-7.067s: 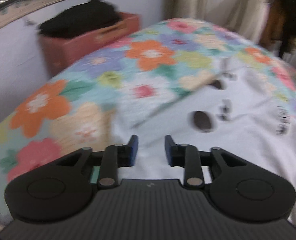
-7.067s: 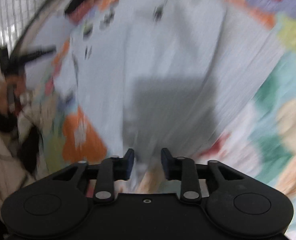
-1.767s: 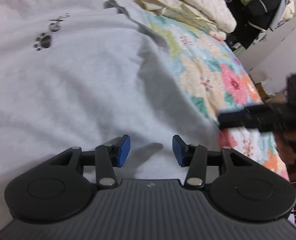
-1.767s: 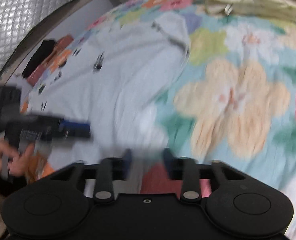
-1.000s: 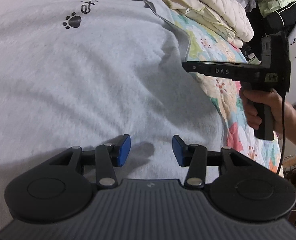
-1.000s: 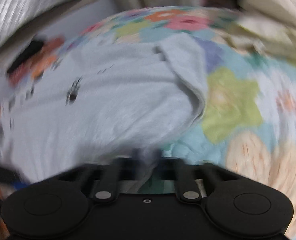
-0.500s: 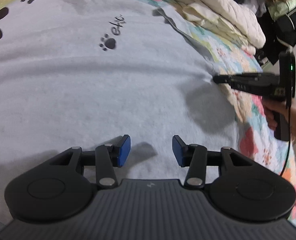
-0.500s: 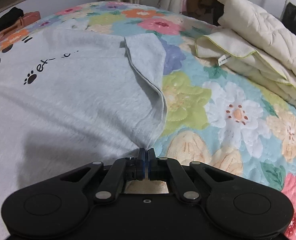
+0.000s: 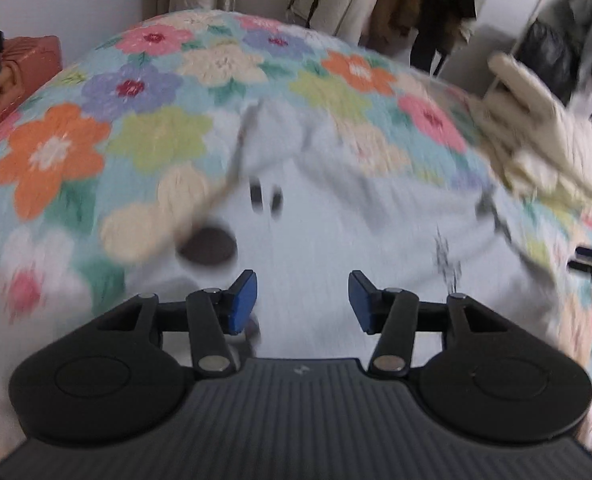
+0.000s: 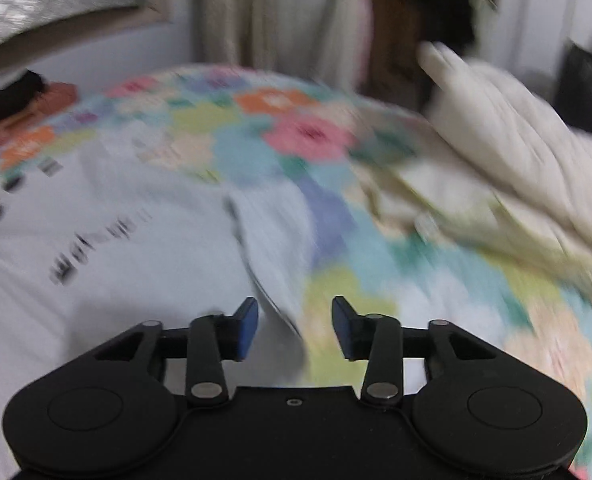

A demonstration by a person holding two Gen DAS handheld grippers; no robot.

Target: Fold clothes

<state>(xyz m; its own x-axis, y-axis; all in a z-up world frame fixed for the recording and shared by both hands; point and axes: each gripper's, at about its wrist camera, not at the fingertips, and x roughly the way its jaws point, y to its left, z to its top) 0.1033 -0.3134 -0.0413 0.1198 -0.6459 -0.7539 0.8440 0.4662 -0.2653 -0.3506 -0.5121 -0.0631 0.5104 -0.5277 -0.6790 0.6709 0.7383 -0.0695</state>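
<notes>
A light grey T-shirt (image 9: 335, 216) with black paw prints and lettering lies spread flat on a floral quilt (image 9: 156, 92). My left gripper (image 9: 301, 300) is open and empty, hovering low over the shirt. My right gripper (image 10: 294, 328) is open and empty over the shirt's right sleeve edge (image 10: 272, 248), where grey cloth meets the quilt (image 10: 335, 184). The shirt fills the left of the right wrist view (image 10: 96, 240). Both views are motion-blurred.
A cream padded blanket (image 10: 515, 152) is heaped at the right of the bed, also in the left wrist view (image 9: 543, 140). A reddish-brown case (image 9: 16, 76) with black cloth on it stands by the left wall. Hanging clothes and curtains (image 9: 415, 4) stand behind the bed.
My right gripper was shut on the shirt's sleeve edge half a second ago and is now open. Both cameras have swung to face the head of the bed.
</notes>
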